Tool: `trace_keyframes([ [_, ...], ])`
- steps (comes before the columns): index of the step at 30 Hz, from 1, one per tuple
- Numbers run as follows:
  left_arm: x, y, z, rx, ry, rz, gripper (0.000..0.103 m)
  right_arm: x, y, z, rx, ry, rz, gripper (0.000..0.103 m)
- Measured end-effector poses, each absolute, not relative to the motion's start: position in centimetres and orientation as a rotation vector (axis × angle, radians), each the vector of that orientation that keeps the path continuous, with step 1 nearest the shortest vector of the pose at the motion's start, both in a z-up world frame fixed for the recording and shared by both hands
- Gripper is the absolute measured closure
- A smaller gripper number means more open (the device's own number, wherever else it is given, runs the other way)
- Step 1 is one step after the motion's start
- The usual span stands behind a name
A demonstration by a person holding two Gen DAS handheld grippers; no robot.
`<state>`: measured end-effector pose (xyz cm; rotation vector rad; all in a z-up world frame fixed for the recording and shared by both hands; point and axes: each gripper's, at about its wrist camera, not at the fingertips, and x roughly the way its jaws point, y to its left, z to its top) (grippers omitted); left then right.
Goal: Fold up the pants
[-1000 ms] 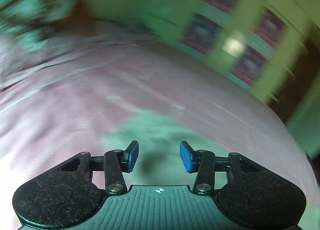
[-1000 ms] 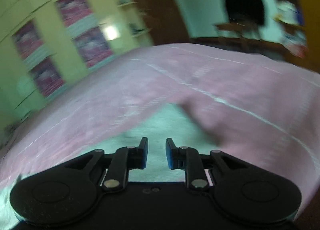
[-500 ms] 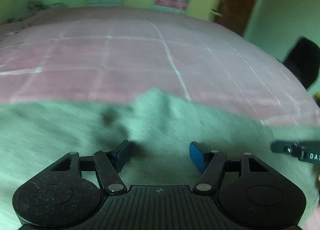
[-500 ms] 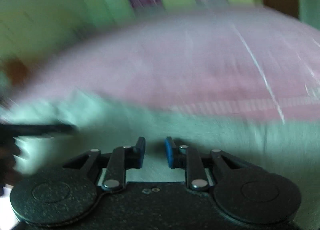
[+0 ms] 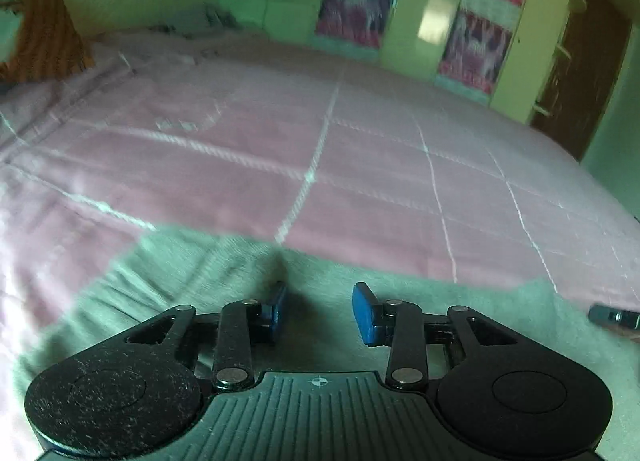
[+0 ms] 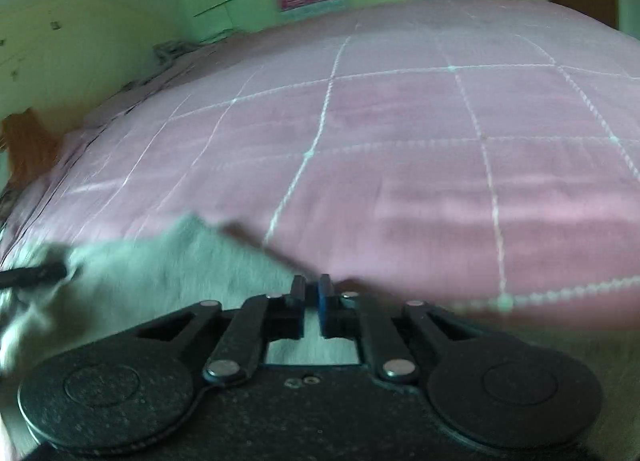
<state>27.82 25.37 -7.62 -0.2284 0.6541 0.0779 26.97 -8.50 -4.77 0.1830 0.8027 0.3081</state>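
Between my left gripper's (image 5: 320,311) blue pads lies a wide gap with nothing in it; the jaws stand apart over the pants (image 5: 192,273), low above the cloth. My right gripper (image 6: 312,293) is nearly closed, its pads a narrow slit apart at the pants' (image 6: 172,273) far edge; I cannot tell if cloth is pinched there. The pants are pale green and lie spread on the bed (image 5: 360,165), near its front edge, under both grippers. In the right view, the left gripper's dark tip (image 6: 36,275) shows at the left, over the cloth. The bed has a pink cover with white stitched squares. Beyond it stand yellow-green cabinets (image 5: 416,13) and a brown door (image 5: 580,69).
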Motion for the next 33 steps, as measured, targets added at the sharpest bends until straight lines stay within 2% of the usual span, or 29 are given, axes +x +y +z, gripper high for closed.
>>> trace_keyframes([
  [3,27.2,24.6,-8.1,-0.156,0.643,0.084,0.066,26.8,-5.0,-2.9,0.141,0.710,0.432,0.077],
  [5,26.1,23.5,-7.8,-0.093,0.602,0.092,0.052,27.3,-3.3,-3.1,0.202,0.725,0.520,0.076],
  [7,25.5,22.9,-7.7,-0.037,0.578,0.123,0.048,28.2,-1.5,-4.2,0.181,0.797,0.533,0.077],
  [8,25.2,23.2,-8.0,-0.033,0.587,0.121,0.048,29.4,-1.3,-5.2,0.119,0.844,0.459,0.090],
  [9,24.6,23.4,-8.1,-0.025,0.590,0.123,0.043,29.5,-2.0,-5.3,0.135,0.851,0.421,0.093],
  [10,24.0,23.2,-8.0,-0.005,0.598,0.147,0.029,29.2,-3.1,-4.8,0.180,0.855,0.393,0.091],
  [11,23.2,23.2,-8.0,0.006,0.600,0.153,0.029,28.3,-4.5,-3.9,0.214,0.830,0.365,0.076],
  [12,22.2,22.9,-7.5,0.007,0.594,0.165,0.028,26.6,-6.0,-2.8,0.226,0.768,0.359,0.065],
  [15,19.3,22.0,-6.6,0.027,0.567,0.175,0.019,21.2,-11.0,-1.1,0.221,0.653,0.330,0.064],
  [19,17.9,22.0,-7.2,0.004,0.603,0.218,0.018,18.1,-20.3,-2.5,0.239,0.726,0.176,0.067],
  [20,17.4,21.9,-7.0,0.016,0.601,0.230,0.018,17.2,-23.3,-3.0,0.249,0.754,0.104,0.072],
  [21,17.2,21.7,-7.0,0.024,0.603,0.234,0.018,16.5,-25.9,-3.2,0.259,0.757,0.045,0.082],
  [23,16.5,21.4,-6.8,0.034,0.616,0.245,0.018,14.5,-31.5,-2.7,0.377,0.729,-0.056,0.082],
  [24,16.0,21.3,-6.7,0.030,0.621,0.247,0.018,13.1,-34.1,-2.1,0.431,0.696,-0.122,0.068],
  [26,15.3,21.2,-6.9,0.021,0.636,0.245,0.017,9.7,-38.2,-0.8,0.504,0.614,-0.261,0.049],
  [31,16.0,21.2,-7.6,-0.016,0.676,0.226,0.001,1.2,-46.0,-0.2,0.792,0.459,-0.317,0.049],
  [33,16.3,21.2,-7.9,-0.033,0.682,0.220,0.000,-1.2,-47.9,-1.0,0.897,0.451,-0.297,0.049],
])
